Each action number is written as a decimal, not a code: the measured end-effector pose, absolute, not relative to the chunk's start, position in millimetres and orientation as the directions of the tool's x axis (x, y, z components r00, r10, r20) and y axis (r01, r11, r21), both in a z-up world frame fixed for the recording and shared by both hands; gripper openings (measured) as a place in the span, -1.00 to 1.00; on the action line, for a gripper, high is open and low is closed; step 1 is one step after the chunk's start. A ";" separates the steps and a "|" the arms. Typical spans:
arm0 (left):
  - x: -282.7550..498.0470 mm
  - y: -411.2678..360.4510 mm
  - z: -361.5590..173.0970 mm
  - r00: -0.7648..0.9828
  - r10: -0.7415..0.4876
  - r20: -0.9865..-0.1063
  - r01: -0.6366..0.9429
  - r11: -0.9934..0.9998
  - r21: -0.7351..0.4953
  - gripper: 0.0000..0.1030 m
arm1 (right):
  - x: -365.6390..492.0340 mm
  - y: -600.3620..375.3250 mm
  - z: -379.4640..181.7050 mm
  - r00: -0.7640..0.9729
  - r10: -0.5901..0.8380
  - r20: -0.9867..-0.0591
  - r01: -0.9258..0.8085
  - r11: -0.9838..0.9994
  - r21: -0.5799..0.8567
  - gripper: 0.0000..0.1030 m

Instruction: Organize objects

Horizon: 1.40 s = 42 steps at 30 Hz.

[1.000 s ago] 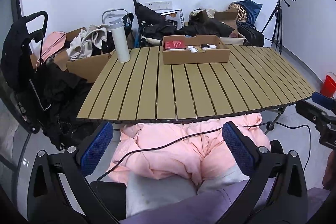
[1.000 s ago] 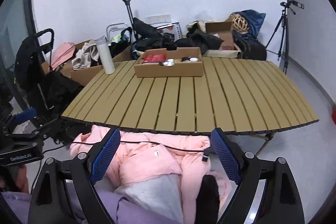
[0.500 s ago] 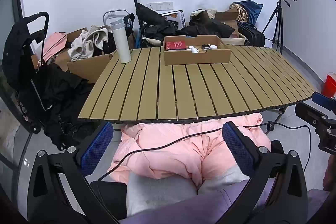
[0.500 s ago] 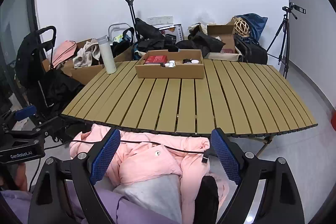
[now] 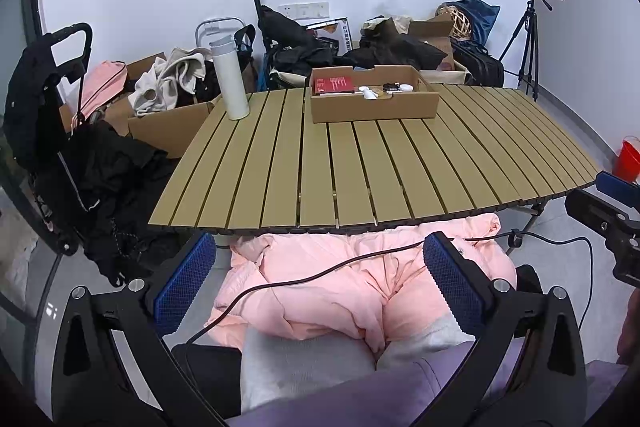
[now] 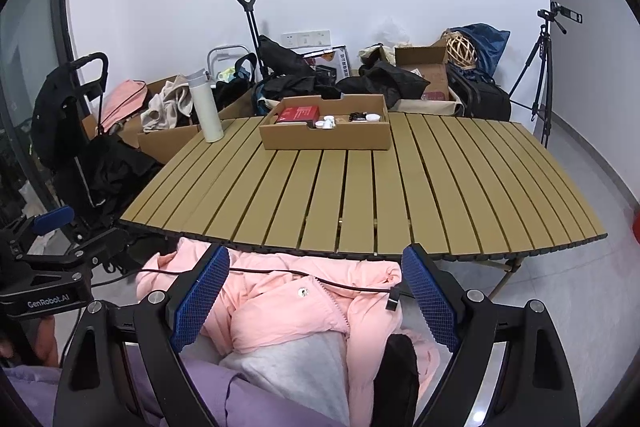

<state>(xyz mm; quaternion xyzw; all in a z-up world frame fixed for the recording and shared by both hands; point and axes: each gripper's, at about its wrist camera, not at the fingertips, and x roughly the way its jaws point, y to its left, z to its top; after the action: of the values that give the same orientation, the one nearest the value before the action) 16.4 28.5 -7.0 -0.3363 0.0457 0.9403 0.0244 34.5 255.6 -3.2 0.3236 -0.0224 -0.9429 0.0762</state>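
— Olive-tan slats ran the length of the folding counter (image 5: 360,163). What sat on it?

— A shallow brown cardboard box (image 5: 374,105) stood at the far middle, holding a flat red packet (image 5: 333,85) at its left end and a few small white and dark items (image 5: 386,89) beside it, too small to tell apart. A tall white insulated bottle (image 5: 229,77) stood upright to the left of the box, well apart from it.

— And the room?

— White walls, a grey floor, bags, dark clothes and open cartons heaped behind the counter, and a black camera tripod (image 5: 527,39) in the right corner. A pink padded jacket (image 6: 288,303) lay over the person's lap, a black cable across it.

— The fingers?

— Both pairs stood wide apart and empty: the left gripper (image 5: 320,281) and the right gripper (image 6: 316,293) hung short of the near edge, over the jacket.

— Anything different from a second earlier?

— Nothing on the counter had shifted, and both grippers stayed as they were.
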 end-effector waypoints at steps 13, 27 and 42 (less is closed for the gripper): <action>16.6 28.6 -7.5 -0.773 0.015 -0.635 -0.077 -0.995 0.070 1.00 | 33.1 257.9 -4.4 -0.777 -0.143 -0.613 0.108 -0.990 0.094 0.76; 16.9 28.6 -7.1 -0.773 0.014 -0.635 -0.076 -0.995 0.071 1.00 | 31.0 256.9 -7.1 -0.771 -0.133 -0.623 0.107 -0.991 0.079 0.76; 15.6 24.1 -5.6 -0.763 0.022 -0.646 -0.074 -0.996 0.053 1.00 | 29.6 259.8 -8.7 -0.765 -0.137 -0.629 0.102 -0.991 0.092 0.76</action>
<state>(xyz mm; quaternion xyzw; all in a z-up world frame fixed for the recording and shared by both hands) 15.6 24.1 -5.6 -0.3436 0.0375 0.9380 0.0256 29.6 259.8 -8.7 0.3367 -0.0263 -0.9391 0.0635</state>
